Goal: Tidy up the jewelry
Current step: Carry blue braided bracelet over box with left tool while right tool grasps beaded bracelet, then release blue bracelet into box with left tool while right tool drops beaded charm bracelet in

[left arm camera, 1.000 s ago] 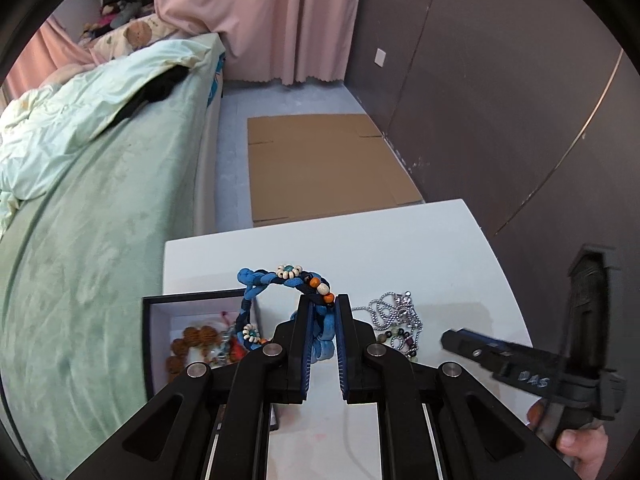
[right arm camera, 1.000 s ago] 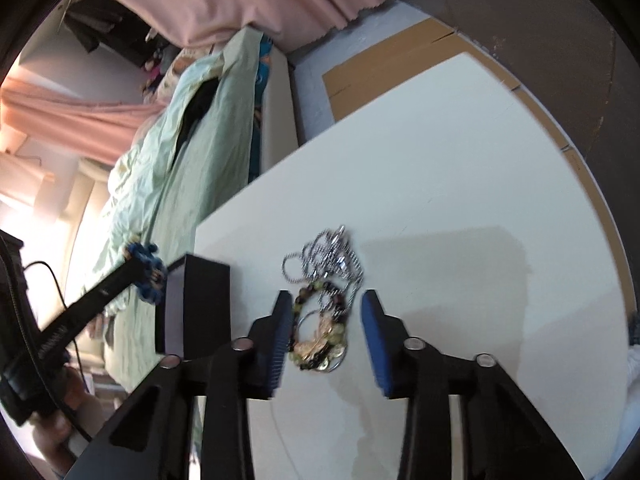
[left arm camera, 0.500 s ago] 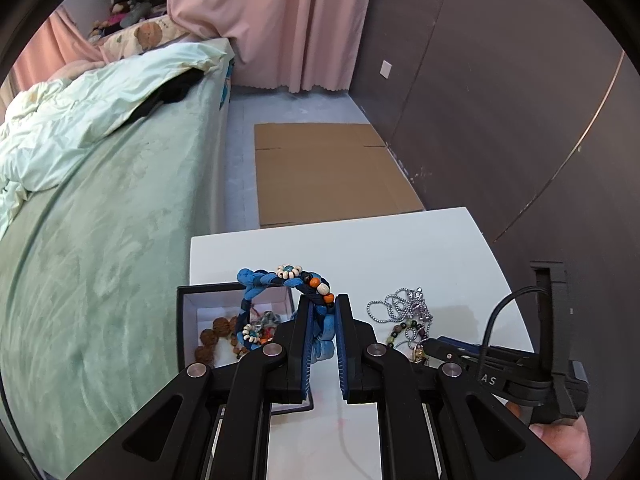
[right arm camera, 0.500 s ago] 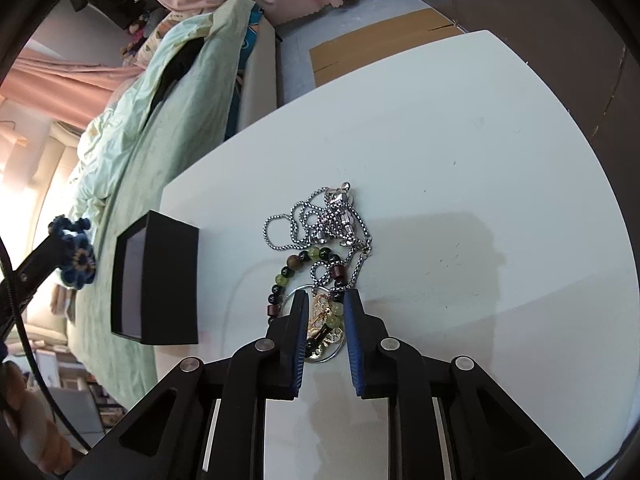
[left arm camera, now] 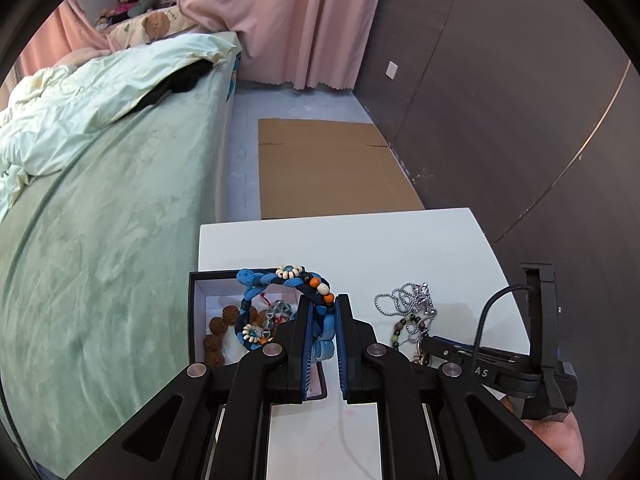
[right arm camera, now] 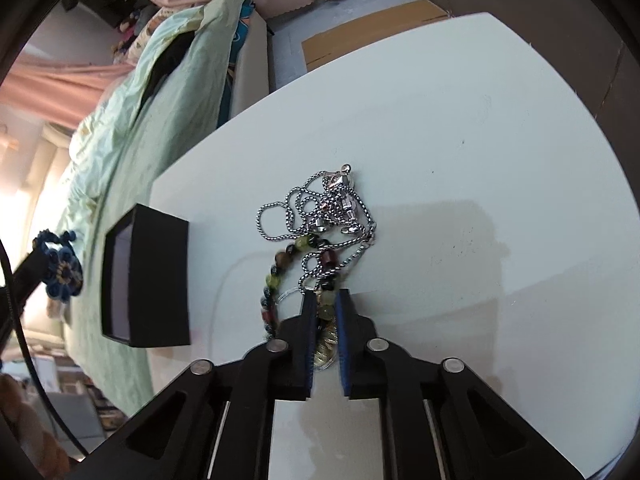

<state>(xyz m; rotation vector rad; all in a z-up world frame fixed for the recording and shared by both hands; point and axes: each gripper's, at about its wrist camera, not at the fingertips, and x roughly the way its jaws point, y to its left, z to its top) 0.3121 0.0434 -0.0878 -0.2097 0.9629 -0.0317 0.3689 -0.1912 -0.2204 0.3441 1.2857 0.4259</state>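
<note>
Two claws in use. Left claw pinches one blue bracelet, raised over one black box on table. Right claw closing on one beaded bracelet, beads between jaws; one silver chain tangled alongside.

Each hand-held gripper is matte black: the left hand-held gripper and right hand-held gripper carry blue ribbed pads and silver round screws on angular linkage arms. At the left view's lower right, white letters "AS" mark the other unit's side, under a looping black cable.
</note>
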